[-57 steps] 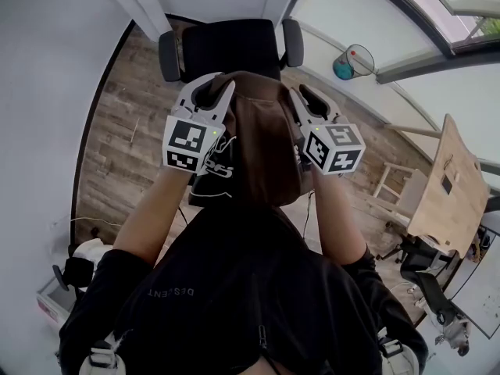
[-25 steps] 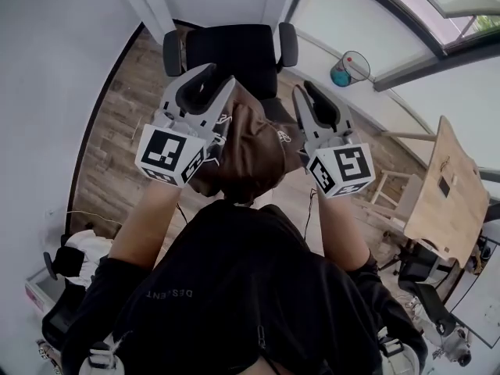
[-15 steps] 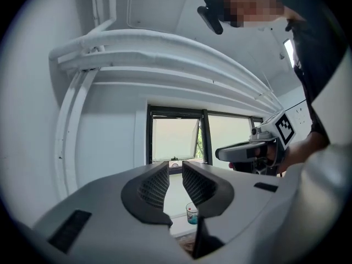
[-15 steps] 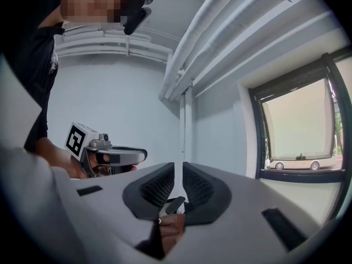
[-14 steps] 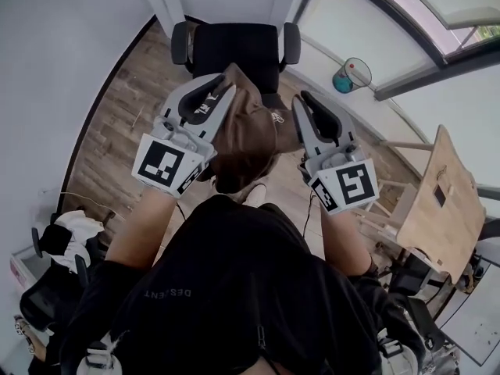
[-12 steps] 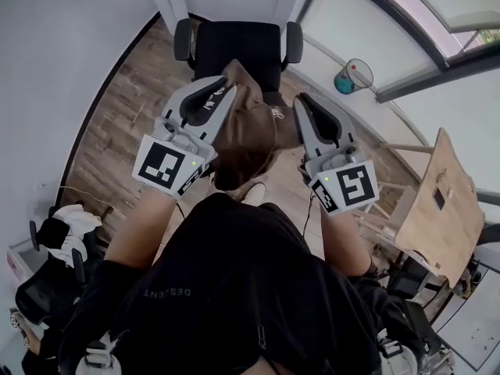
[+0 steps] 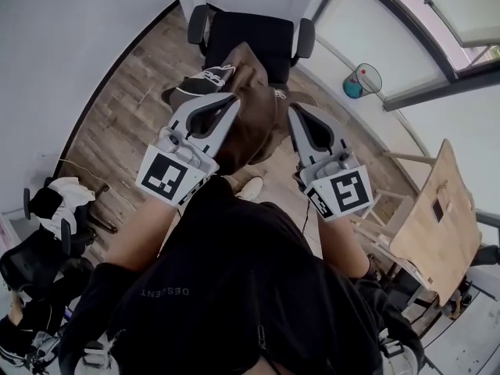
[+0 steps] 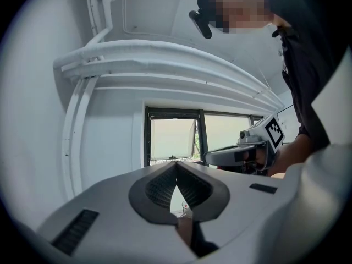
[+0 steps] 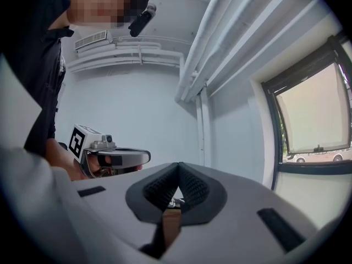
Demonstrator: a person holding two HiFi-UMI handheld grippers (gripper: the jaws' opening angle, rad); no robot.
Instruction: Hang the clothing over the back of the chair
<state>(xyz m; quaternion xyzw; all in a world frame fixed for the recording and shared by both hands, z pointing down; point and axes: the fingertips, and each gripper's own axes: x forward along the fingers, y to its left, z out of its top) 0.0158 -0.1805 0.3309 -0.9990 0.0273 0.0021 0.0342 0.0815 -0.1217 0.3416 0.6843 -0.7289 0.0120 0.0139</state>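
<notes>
Head view: the brown clothing (image 7: 251, 108) hangs in the air between the two grippers, on the near side of the black chair (image 7: 254, 36). The fingers of the left gripper (image 7: 226, 100) and right gripper (image 7: 293, 112) have just closed tight, each pair pinching a fold of that fabric.

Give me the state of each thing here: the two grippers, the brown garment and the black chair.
left gripper: shut on the brown garment, cloth showing between its jaws.
right gripper: jaws have just been closing, shut on the brown garment.
brown garment: bunched, held up between both grippers, not yet hung.
black chair: upright, nothing draped over it.
</notes>
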